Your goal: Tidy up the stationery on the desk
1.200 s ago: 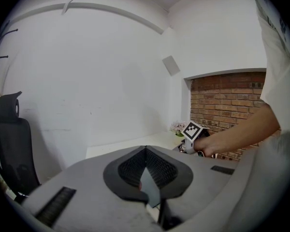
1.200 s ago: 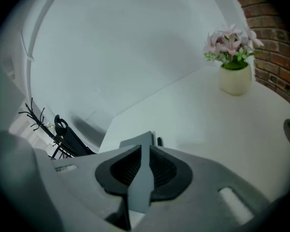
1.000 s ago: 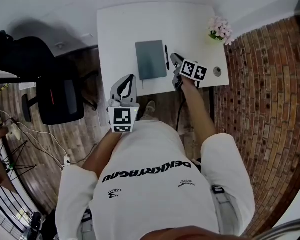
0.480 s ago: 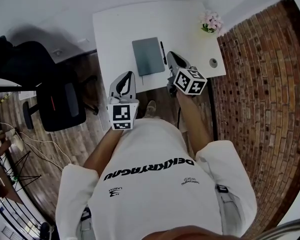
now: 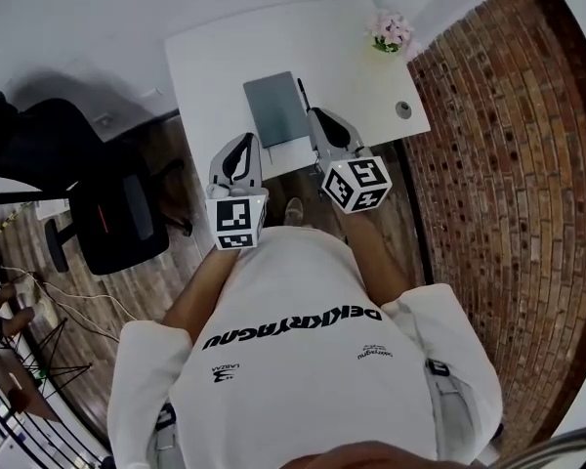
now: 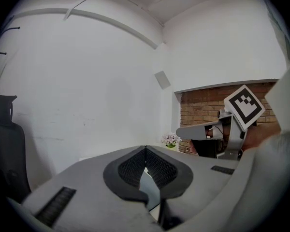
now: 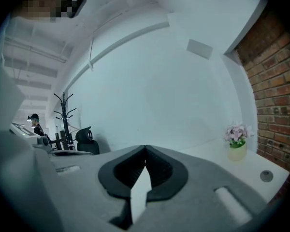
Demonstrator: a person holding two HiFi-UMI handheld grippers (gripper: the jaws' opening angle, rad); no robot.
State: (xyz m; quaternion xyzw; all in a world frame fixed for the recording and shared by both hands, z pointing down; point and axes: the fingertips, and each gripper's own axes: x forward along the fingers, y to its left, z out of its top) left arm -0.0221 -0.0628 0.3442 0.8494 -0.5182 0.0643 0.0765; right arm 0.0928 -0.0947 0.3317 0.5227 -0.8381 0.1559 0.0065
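In the head view, one white worktop (image 5: 215, 66) is seen. One grey notebook (image 5: 276, 108) lies on it near the front edge, and one black pen (image 5: 302, 96) lies just beside the notebook's right side. Toward the far right corner one pot (image 5: 391, 30) is seen, holding pink flowers, and one round cable hole (image 5: 402, 109) is set near the right edge. The right gripper (image 5: 322, 120) is held over the front edge, just right of the notebook. The left gripper (image 5: 242, 147) is held just off that edge, left of the notebook. One black office chair (image 5: 107, 203) is seen at the left.

In the left gripper view, the fingers (image 6: 130, 166) are pressed together at their tips with nothing between them. The right gripper's marker cube is seen from the side here. Neither the notebook nor the pen can be made out.

In the right gripper view, the fingers (image 7: 159, 168) are likewise closed and empty. A brick wall (image 7: 275, 81), one coat stand (image 7: 64, 115) and a distant person (image 7: 36, 123) appear only here.
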